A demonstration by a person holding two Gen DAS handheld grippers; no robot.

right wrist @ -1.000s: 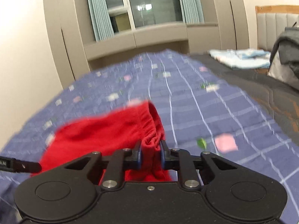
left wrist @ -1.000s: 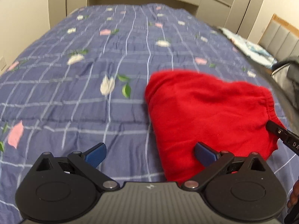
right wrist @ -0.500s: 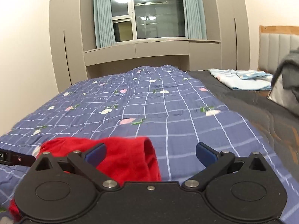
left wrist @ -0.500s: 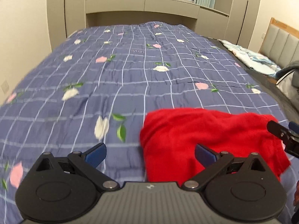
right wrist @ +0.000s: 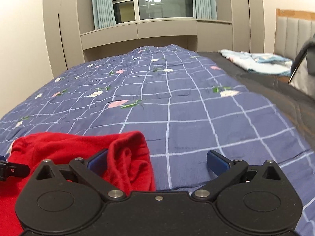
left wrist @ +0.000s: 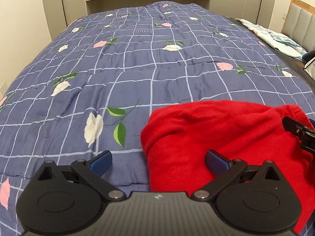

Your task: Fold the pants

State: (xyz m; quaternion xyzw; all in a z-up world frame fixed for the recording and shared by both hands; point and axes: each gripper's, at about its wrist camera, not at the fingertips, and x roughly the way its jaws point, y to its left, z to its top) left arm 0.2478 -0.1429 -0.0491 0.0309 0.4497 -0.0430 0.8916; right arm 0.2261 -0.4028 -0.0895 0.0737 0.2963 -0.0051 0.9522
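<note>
The red pants (left wrist: 226, 135) lie in a folded heap on the blue checked quilt (left wrist: 137, 68), near its front edge. My left gripper (left wrist: 158, 160) is open, with its right finger over the heap's left part and its left finger over bare quilt. My right gripper (right wrist: 157, 160) is open too; the gathered right end of the red pants (right wrist: 126, 157) lies loose between its fingers, beside the left pad, with nothing pressing on it. The tip of the right gripper (left wrist: 299, 131) shows over the heap's right side in the left wrist view.
The quilt with its flower print stretches far ahead to beige built-in cabinets (right wrist: 137, 33) and a window (right wrist: 153, 2). A light folded cloth (right wrist: 258, 61) lies on the dark sheet (right wrist: 261, 86) at the right, by a padded headboard (right wrist: 295, 33) and a grey garment (right wrist: 305, 66).
My right gripper, shut on the pants' waistband a second ago, has opened wide and let it drop. Both grippers have drawn back toward the front, and the heap now lies slack.
</note>
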